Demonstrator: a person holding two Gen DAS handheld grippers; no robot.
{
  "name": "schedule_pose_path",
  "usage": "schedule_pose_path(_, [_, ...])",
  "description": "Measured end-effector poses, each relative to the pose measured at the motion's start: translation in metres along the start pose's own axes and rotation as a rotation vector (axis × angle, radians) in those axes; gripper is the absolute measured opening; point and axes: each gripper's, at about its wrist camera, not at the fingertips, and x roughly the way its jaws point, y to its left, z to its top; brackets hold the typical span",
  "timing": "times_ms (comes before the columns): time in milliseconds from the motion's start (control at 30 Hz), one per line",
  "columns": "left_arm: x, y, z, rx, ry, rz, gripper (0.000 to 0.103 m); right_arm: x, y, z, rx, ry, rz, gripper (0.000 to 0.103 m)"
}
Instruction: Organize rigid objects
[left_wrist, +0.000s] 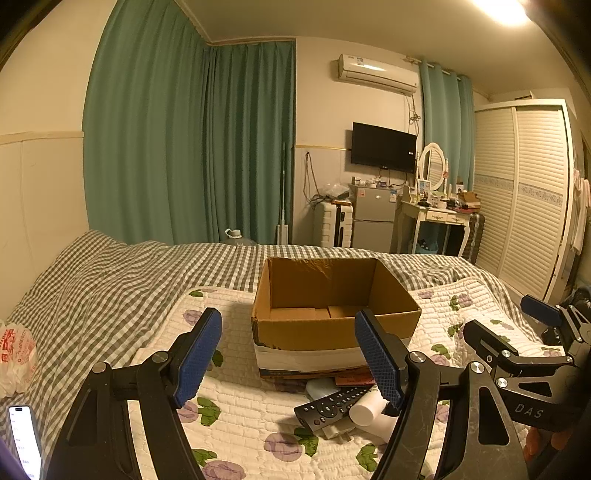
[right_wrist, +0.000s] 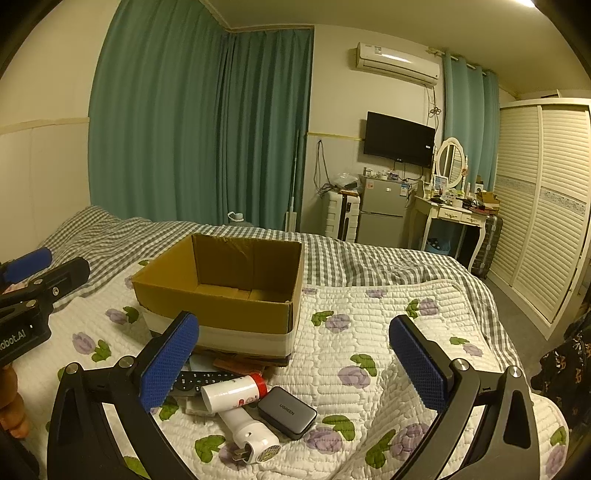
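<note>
Blue-padded fingers on my left gripper (left_wrist: 288, 354) and right gripper (right_wrist: 295, 365) stand spread, holding nothing, above the white quilted bed cover with purple flowers (right_wrist: 369, 317). Just below them lie a black remote control (left_wrist: 332, 404), a white cylindrical bottle with a red cap (right_wrist: 234, 391) and a grey UGREEN charger block (right_wrist: 287, 411), before the open brown cardboard box (left_wrist: 332, 317). Beyond stretch checked bedding (left_wrist: 110, 273), green curtains (left_wrist: 184, 147) and a white louvred wardrobe (right_wrist: 546, 206).

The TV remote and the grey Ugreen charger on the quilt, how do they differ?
The TV remote is long, thin and covered in buttons; the Ugreen charger is a short, smooth grey block. The remote lies partly under the white bottle; the charger lies uncovered beside it. Both rest on the floral quilt.
</note>
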Motion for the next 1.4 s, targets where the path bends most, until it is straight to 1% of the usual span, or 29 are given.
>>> schedule_pose_path(1400, [0.0013,0.0038,-0.0013,0.0,0.006,0.004,0.077,-0.0002,0.003,-0.0036,-0.006,0.014,0.02,0.103])
